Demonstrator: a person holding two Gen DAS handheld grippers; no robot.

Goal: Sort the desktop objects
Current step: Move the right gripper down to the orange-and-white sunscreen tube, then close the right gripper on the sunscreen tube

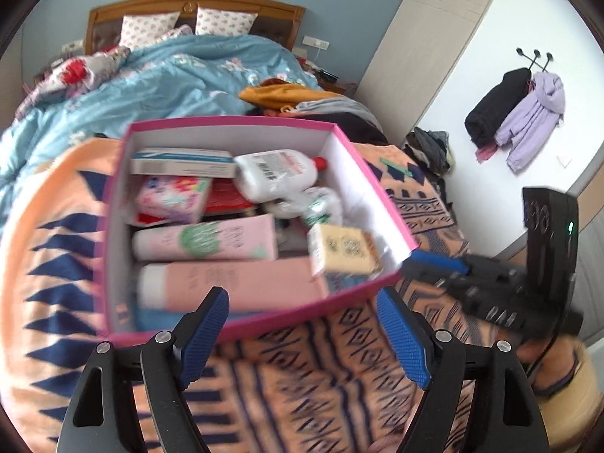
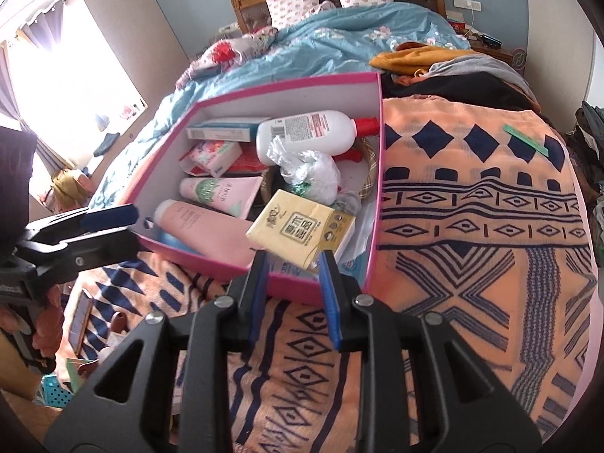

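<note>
A pink-rimmed cardboard box (image 1: 381, 192) (image 2: 373, 204) stands on the orange patterned blanket (image 2: 483, 226). Inside lie a white bottle with a red cap (image 2: 305, 132), two pink tubes (image 1: 211, 241), small cartons, a crumpled plastic bag (image 2: 313, 173) and a yellow tissue pack (image 2: 298, 226) tilted on top at the near right corner. My right gripper (image 2: 292, 260) hovers at the box's near rim, jaws partly apart, with the pack's lower corner just beyond the tips. My left gripper (image 1: 302, 298) is wide open at the near rim with nothing in it. A green strip (image 2: 526, 137) lies on the blanket.
Behind the box lie a bed with a blue duvet (image 2: 339, 45) and a heap of clothes (image 2: 453, 71). A phone (image 2: 81, 321) and small items lie at the lower left. Coats (image 1: 528, 113) hang on the right wall. A hand (image 2: 41, 324) holds the left gripper.
</note>
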